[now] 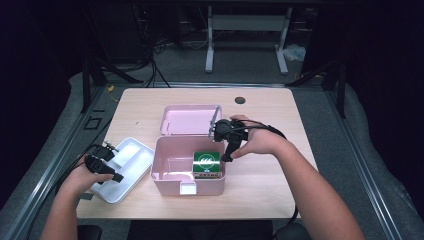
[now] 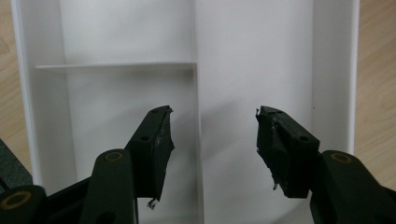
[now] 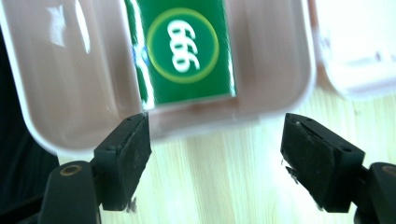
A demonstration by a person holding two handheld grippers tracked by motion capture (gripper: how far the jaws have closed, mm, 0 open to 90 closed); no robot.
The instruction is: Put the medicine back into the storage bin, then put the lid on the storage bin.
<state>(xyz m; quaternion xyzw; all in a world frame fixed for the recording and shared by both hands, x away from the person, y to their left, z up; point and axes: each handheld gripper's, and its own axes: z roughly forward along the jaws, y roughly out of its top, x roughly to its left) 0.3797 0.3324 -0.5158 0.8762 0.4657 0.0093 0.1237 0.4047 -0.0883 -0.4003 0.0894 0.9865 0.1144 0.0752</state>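
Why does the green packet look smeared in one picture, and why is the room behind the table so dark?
Right gripper view: the green box and pink case are motion-blurred, with glare streaks. High view: light falls on the table; surroundings are dim. Left gripper view: sharp, soft shadows in the white tray.

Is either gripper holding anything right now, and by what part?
Nothing held. Left gripper is open above the white tray; right gripper is open beside the pink box.

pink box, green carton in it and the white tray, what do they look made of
Pink box: likely moulded plastic, smooth with a slight sheen, rounded corners, hinged lid.
Green carton: probably glossy printed cardboard, since glare streaks its face in the right gripper view.
White tray: seemingly matte plastic, with thin moulded dividers.
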